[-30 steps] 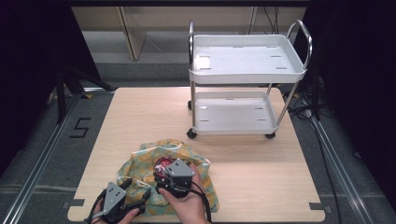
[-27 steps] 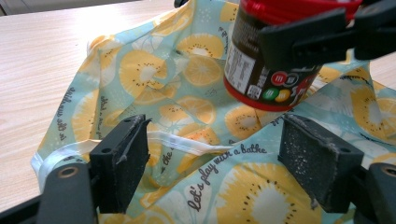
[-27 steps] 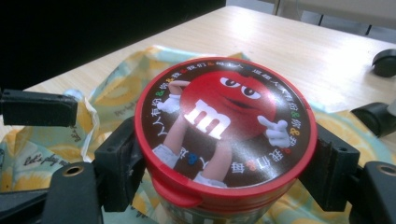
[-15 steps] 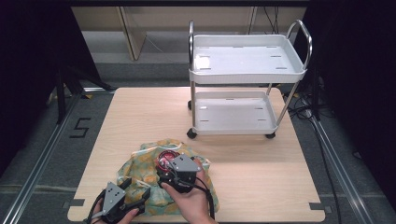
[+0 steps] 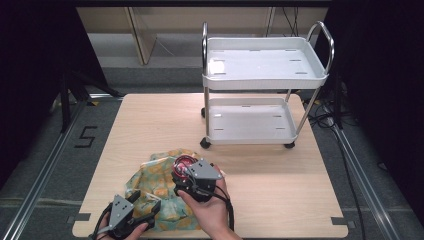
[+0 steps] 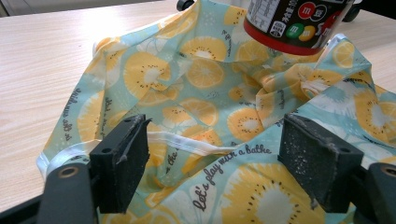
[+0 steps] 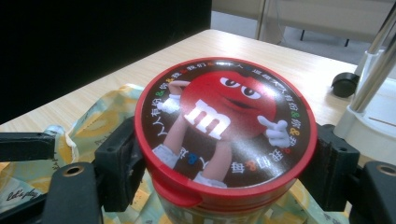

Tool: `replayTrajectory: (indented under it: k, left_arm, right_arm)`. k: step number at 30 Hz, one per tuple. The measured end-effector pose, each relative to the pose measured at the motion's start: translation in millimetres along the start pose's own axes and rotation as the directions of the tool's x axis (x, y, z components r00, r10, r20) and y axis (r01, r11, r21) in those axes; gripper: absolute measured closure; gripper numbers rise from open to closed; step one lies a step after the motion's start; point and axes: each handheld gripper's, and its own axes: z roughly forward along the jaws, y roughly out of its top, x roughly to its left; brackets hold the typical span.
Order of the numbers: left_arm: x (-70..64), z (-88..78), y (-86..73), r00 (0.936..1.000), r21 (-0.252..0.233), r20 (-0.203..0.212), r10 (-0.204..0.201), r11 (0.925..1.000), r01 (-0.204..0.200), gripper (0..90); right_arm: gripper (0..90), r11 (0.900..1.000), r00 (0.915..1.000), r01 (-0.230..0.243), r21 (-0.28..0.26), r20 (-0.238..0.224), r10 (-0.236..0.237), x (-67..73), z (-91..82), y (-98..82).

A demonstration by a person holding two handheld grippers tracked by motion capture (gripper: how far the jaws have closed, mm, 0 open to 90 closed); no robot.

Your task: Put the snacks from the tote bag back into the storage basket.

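A pale wooden tabletop (image 5: 150,125) with fine grain and a matt finish spans the centre of the high view. At lower left lies a thin, crumpled cloth bag (image 6: 201,107), matt, printed with orange slices. A candy tub (image 7: 224,135) at the centre of the right gripper view has a glossy red plastic lid. The cart (image 5: 265,90) at upper right has smooth white plastic trays and shiny metal tube legs. The gripper pads (image 6: 317,158) look rough black rubber, scuffed.

Round red-rimmed candy tub lid (image 7: 225,122): white "m" on red M&M character. Turquoise citrus-print cloth (image 6: 219,154): "Let's play with a bathe". Black "5" marking (image 5: 86,136) on grey floor.
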Motion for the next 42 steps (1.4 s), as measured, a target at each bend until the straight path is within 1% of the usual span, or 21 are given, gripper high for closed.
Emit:
replayTrajectory:
  k: [1,2,4,6,10,14,16,17,19,24,26,28,29,30,33,35,36,38,39,41,42]
  left_arm:
    - [-0.3,-0.5,0.0,1.0,0.0,0.002,-0.001,1.0,0.001,23.6]
    - [-0.2,-0.5,0.1,1.0,-0.001,0.002,0.001,1.0,-0.001,23.6]
    - [-0.2,0.0,0.1,1.0,-0.001,0.0,-0.001,1.0,0.001,23.7]
    - [-0.5,0.1,0.0,1.0,0.003,0.001,-0.002,1.0,0.002,23.7]
    - [-1.2,0.1,0.2,1.0,0.001,0.0,-0.003,1.0,0.003,23.7]
    - [-1.8,0.0,0.3,1.0,-0.007,-0.001,-0.005,1.0,0.005,23.7]
    - [-1.8,-0.3,0.3,1.0,-0.005,0.0,-0.003,1.0,0.003,23.7]
    - [-1.8,0.1,0.2,1.0,-0.007,0.003,-0.005,1.0,0.005,23.7]
    - [-1.2,0.3,0.4,1.0,-0.003,0.005,0.002,1.0,-0.002,23.8]
    - [-1.1,0.2,0.3,1.0,-0.005,0.004,0.002,1.0,-0.002,23.8]
    - [-1.0,0.1,0.4,1.0,-0.005,0.004,0.003,1.0,-0.003,23.8]
    - [-1.2,0.2,0.1,1.0,0.0,0.002,-0.004,1.0,0.004,23.8]
    - [-0.9,0.7,-0.2,1.0,-0.002,0.007,-0.005,1.0,0.005,23.8]
    - [-0.7,1.0,-0.4,1.0,-0.004,0.007,-0.005,1.0,0.005,23.8]
    - [-1.4,0.1,0.1,1.0,-0.001,0.002,-0.005,1.0,0.005,23.8]
    - [-1.4,0.4,0.3,1.0,-0.003,0.005,0.001,1.0,-0.001,23.8]
    - [-1.7,0.3,0.0,1.0,-0.001,0.003,-0.005,1.0,0.005,23.8]
    - [-1.0,0.6,-0.1,1.0,-0.002,0.007,-0.004,1.0,0.004,23.8]
    - [-0.9,0.2,0.0,1.0,0.0,0.003,-0.004,1.0,0.004,23.8]
    - [-0.6,0.4,0.0,1.0,-0.006,0.008,-0.003,1.0,0.003,23.8]
    - [-1.5,1.0,-0.1,0.9999,-0.016,0.009,-0.014,0.9998,0.014,23.8]
  right_arm:
    - [26.6,1.0,0.9998,0.004,-0.007,0.021,-0.003,-0.8,-1.1,0.2]
    - [26.6,1.0,1.0,-0.009,-0.014,0.001,0.009,-1.4,-0.4,0.0]
    - [26.6,0.999,0.9994,-0.032,-0.007,0.011,0.032,-1.2,-2.2,0.2]
    - [26.6,1.0,0.9998,-0.017,0.0,0.013,0.017,-4.0,-3.3,1.0]
    - [26.6,0.999,0.9996,-0.023,-0.021,0.012,0.024,-8.1,-3.2,3.4]
    - [26.6,0.999,0.9992,-0.035,-0.019,0.017,0.035,-10.6,-5.8,5.6]
    - [26.6,1.0,0.999,-0.015,-0.024,0.042,0.016,-13.2,-6.8,6.2]
    - [26.6,1.0,0.9993,-0.002,-0.023,0.036,0.003,-14.6,-7.1,6.6]
    - [26.6,1.0,0.9995,-0.014,-0.018,0.026,0.015,-14.8,-7.1,6.6]
    - [26.6,1.0,0.9985,0.006,-0.028,0.055,-0.005,-18.2,-8.7,7.6]
    - [26.6,1.0,0.9989,-0.01,-0.023,0.046,0.012,-18.6,-8.8,7.9]
    - [26.6,1.0,0.9989,-0.006,-0.028,0.045,0.007,-20.6,-8.7,8.4]
    - [26.6,0.999,0.999,-0.029,-0.023,0.032,0.029,-20.5,-8.4,8.6]
    - [26.6,0.999,0.9983,-0.016,-0.033,0.056,0.018,-22.3,-9.6,9.0]
    - [26.6,0.999,0.9986,-0.022,-0.028,0.047,0.023,-24.3,-10.1,10.2]
    - [26.6,0.998,0.9976,-0.058,-0.027,0.035,0.059,-24.4,-10.7,10.7]
    - [26.6,0.999,0.9989,-0.031,-0.029,0.036,0.032,-26.2,-10.4,11.5]
    - [26.6,0.999,0.9974,-0.039,-0.034,0.06,0.041,-27.2,-11.6,12.1]
    - [26.6,0.998,0.9971,-0.061,-0.03,0.043,0.062,-26.3,-11.0,12.2]
    - [26.6,0.999,0.9979,-0.019,-0.032,0.062,0.021,-30.0,-11.4,12.7]
    - [26.6,0.999,0.9978,-0.011,-0.036,0.065,0.014,-30.9,-11.1,12.7]
